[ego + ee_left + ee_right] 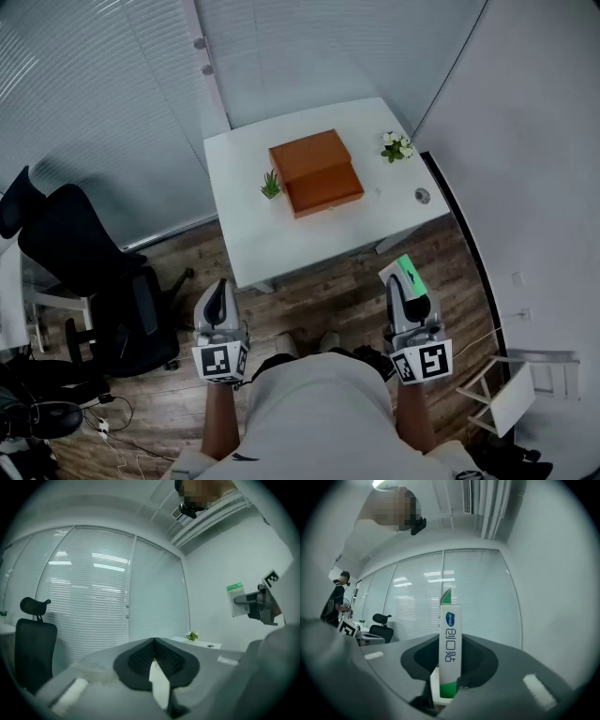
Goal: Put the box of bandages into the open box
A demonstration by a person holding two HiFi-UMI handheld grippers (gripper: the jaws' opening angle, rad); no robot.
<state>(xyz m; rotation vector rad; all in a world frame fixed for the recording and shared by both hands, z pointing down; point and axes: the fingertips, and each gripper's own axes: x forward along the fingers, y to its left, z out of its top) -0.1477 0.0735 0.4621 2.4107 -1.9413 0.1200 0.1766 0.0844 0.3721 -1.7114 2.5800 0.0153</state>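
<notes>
A slim white and green box of bandages (450, 648) stands upright between the jaws of my right gripper (450, 654), which is shut on it. From the head view that gripper (401, 281) is held near my body, short of the white table (244, 234), with the box of bandages (407, 272) poking forward. An orange-brown box (316, 172) lies on the table's middle as two stepped slabs; its inside is not visible. My left gripper (217, 286) is also near my body, its jaws (153, 641) shut together with nothing between them.
Two small potted plants (271, 185) (397, 146) flank the orange box, and a round cable hole (422, 195) sits near the table's right edge. A black office chair (84, 272) stands left on the wooden floor. A white folded frame (511, 394) leans at the right wall.
</notes>
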